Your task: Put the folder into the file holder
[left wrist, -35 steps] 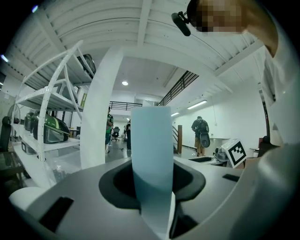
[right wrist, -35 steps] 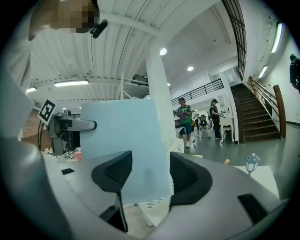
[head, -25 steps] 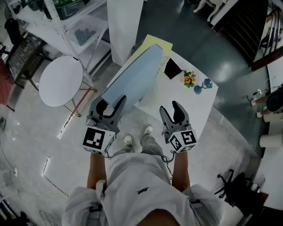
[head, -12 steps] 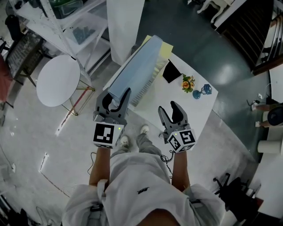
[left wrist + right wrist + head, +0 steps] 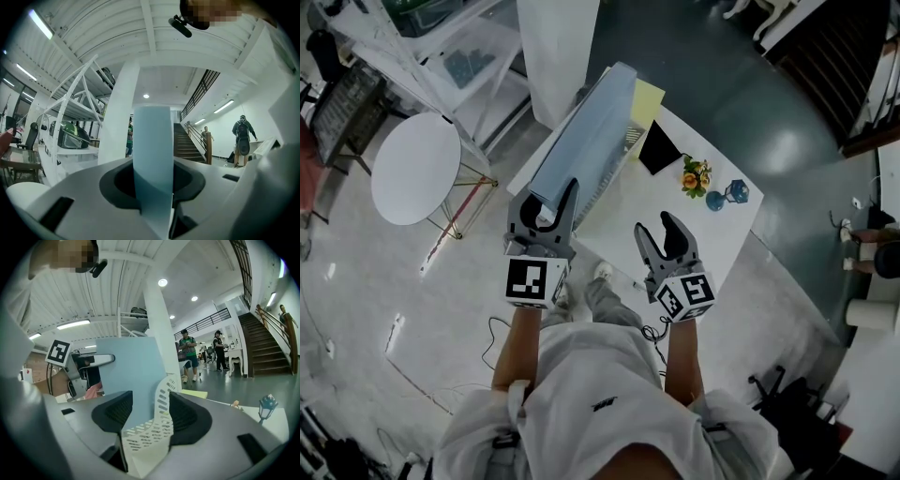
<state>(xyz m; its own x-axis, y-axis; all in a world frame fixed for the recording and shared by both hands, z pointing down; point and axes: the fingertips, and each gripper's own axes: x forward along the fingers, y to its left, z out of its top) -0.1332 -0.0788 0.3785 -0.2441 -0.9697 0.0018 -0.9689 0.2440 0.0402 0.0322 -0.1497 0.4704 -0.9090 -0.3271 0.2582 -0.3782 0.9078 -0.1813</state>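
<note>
Now, folder (image 5: 584, 142) in left tool (image 5: 545, 202).

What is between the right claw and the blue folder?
The white slotted file holder stands between the right gripper and the blue folder. The right gripper view shows it best, looking out between its open jaws.

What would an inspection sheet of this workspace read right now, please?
Surface: white table, few things on it.
Job's things: blue folder on edge alongside white perforated file holder; seated or not, cannot tell.
Clutter: yellow sheet, black flat item, flower ornament, blue ornament.
Tools: left tool shut on the folder; right tool open, empty.
Cables: one hanging below the right tool; another on the floor.
Surroundings: round side table, white pillar, shelving rack, staircase, people far off.
</note>
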